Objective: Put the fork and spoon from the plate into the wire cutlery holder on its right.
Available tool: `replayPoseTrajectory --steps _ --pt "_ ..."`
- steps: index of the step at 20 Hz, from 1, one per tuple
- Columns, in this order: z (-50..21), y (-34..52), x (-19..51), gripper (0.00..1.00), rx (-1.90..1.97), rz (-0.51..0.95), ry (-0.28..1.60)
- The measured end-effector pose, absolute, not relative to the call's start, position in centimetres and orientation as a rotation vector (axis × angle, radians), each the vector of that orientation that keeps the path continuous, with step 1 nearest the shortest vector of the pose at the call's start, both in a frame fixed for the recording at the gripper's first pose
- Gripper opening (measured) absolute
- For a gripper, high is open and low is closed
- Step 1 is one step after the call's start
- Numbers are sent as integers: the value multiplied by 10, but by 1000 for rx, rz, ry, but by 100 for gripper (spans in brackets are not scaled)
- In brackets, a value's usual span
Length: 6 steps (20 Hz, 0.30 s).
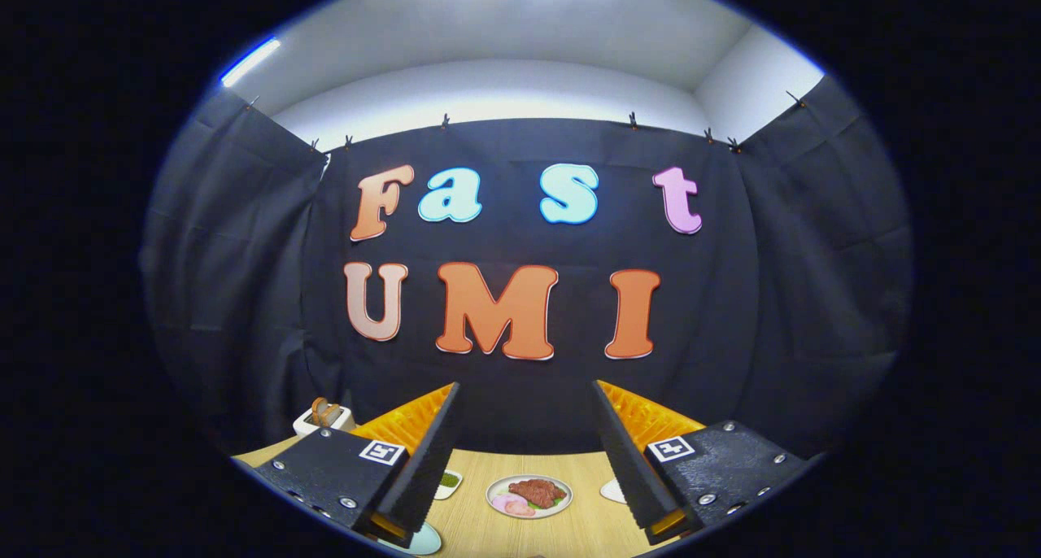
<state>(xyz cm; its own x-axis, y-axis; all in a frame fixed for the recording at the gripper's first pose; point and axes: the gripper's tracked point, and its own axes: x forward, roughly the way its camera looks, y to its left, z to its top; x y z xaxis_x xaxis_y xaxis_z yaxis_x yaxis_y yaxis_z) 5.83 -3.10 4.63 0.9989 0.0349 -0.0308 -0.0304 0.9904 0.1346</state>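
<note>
The tool [527, 448] is held high above the tabletop [476, 525], its two fingers spread wide with nothing between them. Neither fork nor spoon can be made out, and no wire cutlery holder can be identified, so where the task's things lie cannot be told from here. Far below, seen between the fingers, a plate [529, 495] is set with brown and pink food and a bit of green. A small dish [448, 482] holding something green lies just left of it, beside the left finger, and a white piece [611, 490] is partly hidden by the right finger.

The main risk is judged to be a descent made blind: with the cutlery unseen, the fingers could be lowered onto the food or the plate rim, and the plate could be pushed or tipped. The wide fingers could also knock the small dishes on either side.

The tabletop is of light wood grain. The booth is walled in black cloth pinned with clips, under white panels and strip lighting. A white toaster-like object [323, 416] stands at the far left.
</note>
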Motion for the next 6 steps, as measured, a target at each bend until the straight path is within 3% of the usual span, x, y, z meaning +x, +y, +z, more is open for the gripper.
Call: replayPoseTrajectory --steps 6 --pt "53 -52 54 93 140 -10 -20"
